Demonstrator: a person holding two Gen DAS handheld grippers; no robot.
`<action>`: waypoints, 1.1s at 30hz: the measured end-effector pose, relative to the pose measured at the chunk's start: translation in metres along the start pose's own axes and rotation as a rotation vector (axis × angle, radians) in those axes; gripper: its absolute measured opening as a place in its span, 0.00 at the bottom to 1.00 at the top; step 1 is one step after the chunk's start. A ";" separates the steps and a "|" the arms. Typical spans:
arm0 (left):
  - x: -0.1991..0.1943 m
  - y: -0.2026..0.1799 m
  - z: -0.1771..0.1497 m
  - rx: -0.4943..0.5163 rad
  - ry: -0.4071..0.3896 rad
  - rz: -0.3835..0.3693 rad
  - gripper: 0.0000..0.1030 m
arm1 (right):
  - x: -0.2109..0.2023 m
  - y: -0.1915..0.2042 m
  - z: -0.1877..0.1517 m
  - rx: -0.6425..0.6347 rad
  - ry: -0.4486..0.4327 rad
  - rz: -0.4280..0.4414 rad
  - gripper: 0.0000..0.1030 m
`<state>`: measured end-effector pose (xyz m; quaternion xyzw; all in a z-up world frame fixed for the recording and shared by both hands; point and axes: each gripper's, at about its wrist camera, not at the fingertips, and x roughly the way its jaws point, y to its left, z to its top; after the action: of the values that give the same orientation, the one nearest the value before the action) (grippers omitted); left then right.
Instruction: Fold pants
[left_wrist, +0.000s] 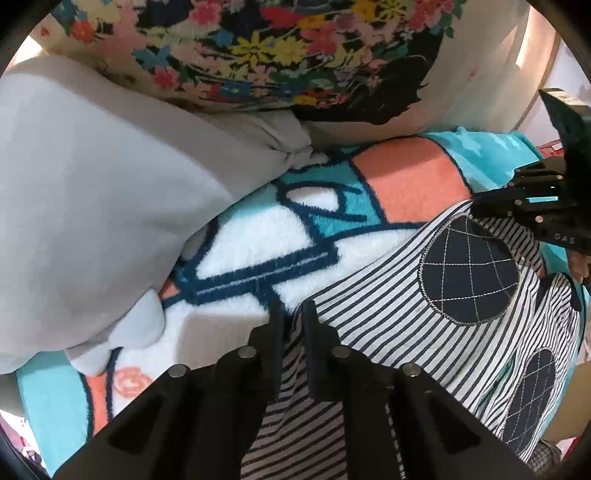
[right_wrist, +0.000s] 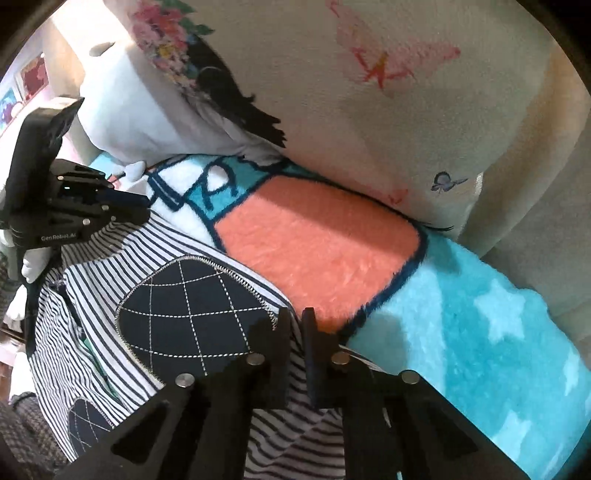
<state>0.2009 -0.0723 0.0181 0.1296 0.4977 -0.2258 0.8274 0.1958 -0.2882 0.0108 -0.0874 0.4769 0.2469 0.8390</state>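
Pinching both ends here: left gripper (left_wrist: 291, 314) and right gripper (right_wrist: 295, 321) each clenched on edge of striped pants (left_wrist: 388, 317), which lie spread on fluffy blanket (left_wrist: 410, 177) near pillow (left_wrist: 92, 184). Fabric looks thin, floppy, light (zero stiffness), probably sags mid-span. Best hold: hem corners, keep taut.

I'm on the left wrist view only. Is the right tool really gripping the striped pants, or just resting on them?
Observer: Gripping. The right tool is pinched shut with the striped pants fabric running between its fingers.
Operator: Where along the pants?
Observer: At the edge just right of the navy quilted patch, where the fabric meets the blanket.
Operator: What's straight ahead of it?
Observer: A cream pillow with a pink butterfly print.
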 end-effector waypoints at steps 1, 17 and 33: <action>-0.003 -0.001 0.000 -0.008 -0.008 0.004 0.07 | 0.000 0.002 0.000 0.004 -0.007 -0.004 0.04; -0.124 -0.016 -0.079 -0.057 -0.239 0.114 0.01 | -0.101 0.071 -0.029 -0.008 -0.203 -0.063 0.03; -0.158 -0.002 -0.158 -0.303 -0.339 -0.011 0.62 | -0.118 0.151 -0.145 0.020 -0.232 -0.106 0.03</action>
<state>0.0155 0.0336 0.0834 -0.0387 0.3805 -0.1713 0.9079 -0.0389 -0.2522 0.0473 -0.0749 0.3737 0.2059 0.9013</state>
